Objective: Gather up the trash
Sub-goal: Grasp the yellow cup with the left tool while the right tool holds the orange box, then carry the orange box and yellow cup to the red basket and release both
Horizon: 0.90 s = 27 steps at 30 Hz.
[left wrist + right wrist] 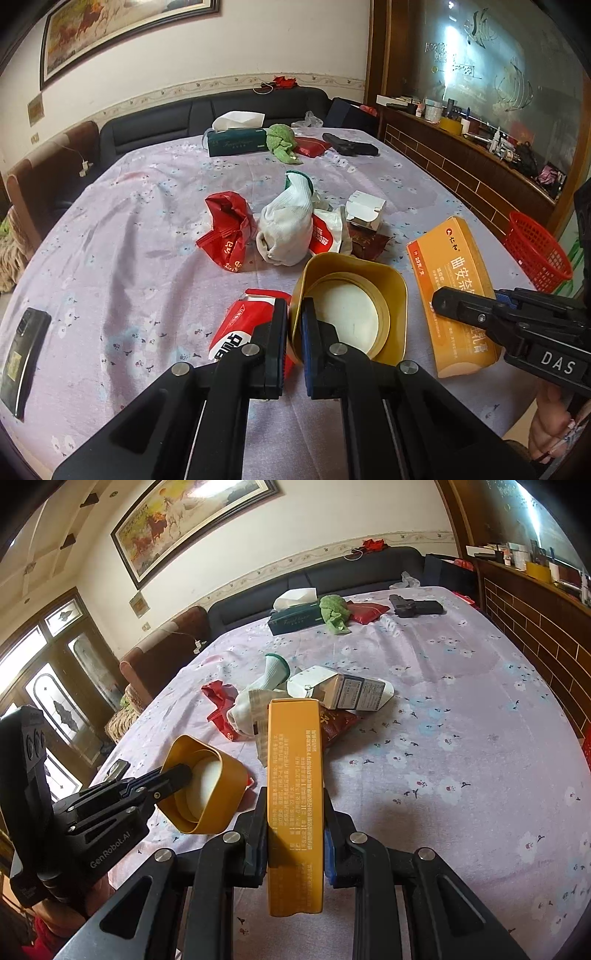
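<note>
My left gripper (pixel 294 326) is shut on the near wall of an open gold tin (pixel 391 291), one finger outside and one inside; a pale round lid lies in the tin. The right wrist view shows that tin (pixel 225 786) tilted and lifted off the cloth. My right gripper (pixel 295 816) is shut on a long orange medicine box (pixel 295 768), which points away from me. That box (pixel 454 254) and the right gripper (pixel 448 301) also show at the right of the left wrist view. A red and white packet (pixel 240 325) lies just left of the tin.
On the flowered tablecloth (pixel 122 236) lie a red wrapper (pixel 225 232), a white sock (pixel 284 225), a small white carton (pixel 365 210) and a dark red wrapper (pixel 369 243). A red basket (pixel 535 251) stands at the right edge. Phone (pixel 22 350) at left; tissue box (pixel 236 142), green cloth (pixel 282 142) and black toy gun (pixel 351 147) are far back.
</note>
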### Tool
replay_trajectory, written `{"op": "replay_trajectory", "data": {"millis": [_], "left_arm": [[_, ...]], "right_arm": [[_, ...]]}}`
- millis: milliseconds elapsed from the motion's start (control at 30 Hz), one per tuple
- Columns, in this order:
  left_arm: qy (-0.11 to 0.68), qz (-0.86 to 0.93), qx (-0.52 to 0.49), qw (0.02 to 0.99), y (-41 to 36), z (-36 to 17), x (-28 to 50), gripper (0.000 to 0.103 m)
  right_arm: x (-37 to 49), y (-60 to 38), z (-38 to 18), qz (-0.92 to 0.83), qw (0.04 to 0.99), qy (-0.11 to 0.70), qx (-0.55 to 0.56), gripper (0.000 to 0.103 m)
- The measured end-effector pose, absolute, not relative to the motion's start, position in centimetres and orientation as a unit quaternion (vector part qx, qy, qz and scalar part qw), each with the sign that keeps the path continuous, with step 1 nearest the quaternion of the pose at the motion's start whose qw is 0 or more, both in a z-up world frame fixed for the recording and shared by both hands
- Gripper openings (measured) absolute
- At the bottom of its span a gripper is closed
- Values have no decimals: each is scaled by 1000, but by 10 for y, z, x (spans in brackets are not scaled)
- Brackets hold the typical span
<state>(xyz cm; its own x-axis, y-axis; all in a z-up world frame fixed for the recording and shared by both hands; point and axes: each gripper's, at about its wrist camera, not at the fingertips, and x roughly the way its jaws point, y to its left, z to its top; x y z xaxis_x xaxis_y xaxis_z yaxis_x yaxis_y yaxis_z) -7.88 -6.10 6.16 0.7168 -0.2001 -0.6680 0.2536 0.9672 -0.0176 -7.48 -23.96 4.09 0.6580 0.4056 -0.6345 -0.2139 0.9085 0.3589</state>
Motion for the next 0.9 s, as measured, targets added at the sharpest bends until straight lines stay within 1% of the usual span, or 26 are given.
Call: {"op": "replay_trajectory", "data": {"millis": [900], "left_arm": [[342,-111,56,932,-65,65,-86,7]], "right_arm": [[-78,-241,46,163,906,370,125,25]]}}
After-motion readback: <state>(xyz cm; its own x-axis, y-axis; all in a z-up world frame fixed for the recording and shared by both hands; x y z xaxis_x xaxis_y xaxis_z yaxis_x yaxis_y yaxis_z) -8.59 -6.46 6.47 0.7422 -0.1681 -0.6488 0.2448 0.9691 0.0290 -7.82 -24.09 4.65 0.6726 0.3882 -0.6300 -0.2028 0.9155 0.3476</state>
